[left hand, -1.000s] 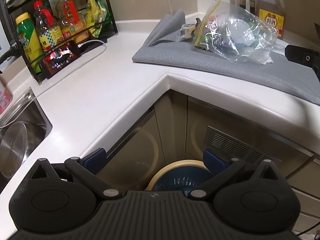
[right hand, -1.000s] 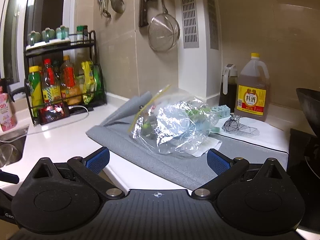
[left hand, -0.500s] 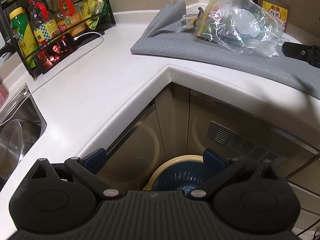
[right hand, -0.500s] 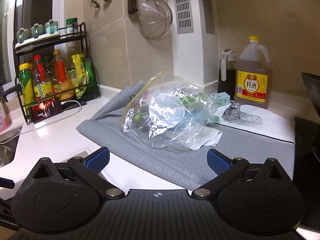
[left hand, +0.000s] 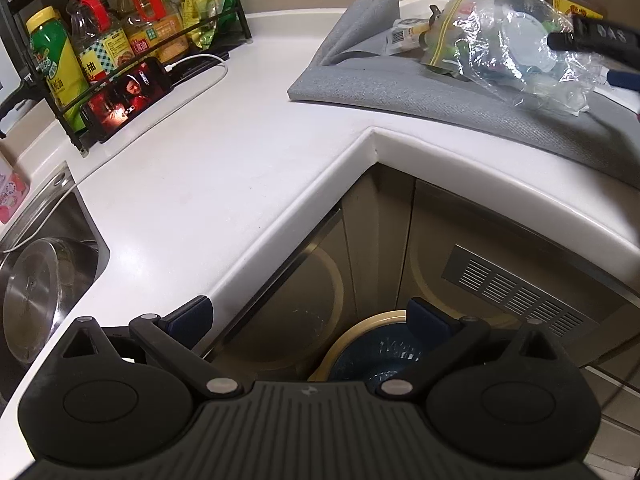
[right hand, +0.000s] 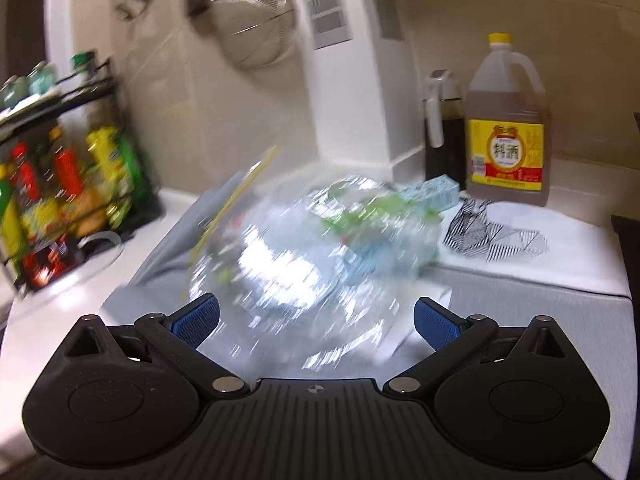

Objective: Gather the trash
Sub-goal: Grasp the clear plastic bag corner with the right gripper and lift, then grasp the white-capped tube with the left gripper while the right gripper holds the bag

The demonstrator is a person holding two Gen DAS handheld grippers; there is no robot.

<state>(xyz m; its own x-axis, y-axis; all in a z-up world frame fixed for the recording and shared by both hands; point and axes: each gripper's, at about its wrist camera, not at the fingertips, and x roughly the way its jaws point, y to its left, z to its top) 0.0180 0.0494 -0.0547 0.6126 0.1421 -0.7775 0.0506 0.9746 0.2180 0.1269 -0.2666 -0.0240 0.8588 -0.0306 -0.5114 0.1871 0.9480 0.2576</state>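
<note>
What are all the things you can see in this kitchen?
Trash bag: one, clear with a yellow zip edge, full of rubbish, on the grey mat.
Grey mat: one, on the white counter.
Cooking wine jug: one, yellow cap and label, by the wall.
Dark bottle: one, left of the jug.
Strainer: one, metal, hanging on the wall.
Bottle rack: one, black, several bottles.
Phone: one, screen lit, before the rack.
Bin: one, blue liner, on the floor.
Left gripper: open, above the bin.
Right gripper: open, at the bag.

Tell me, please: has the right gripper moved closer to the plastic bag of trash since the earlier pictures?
Yes. The right gripper has moved forward: the plastic bag now reaches between its open fingers, while the cooking wine jug behind looks larger.
</note>
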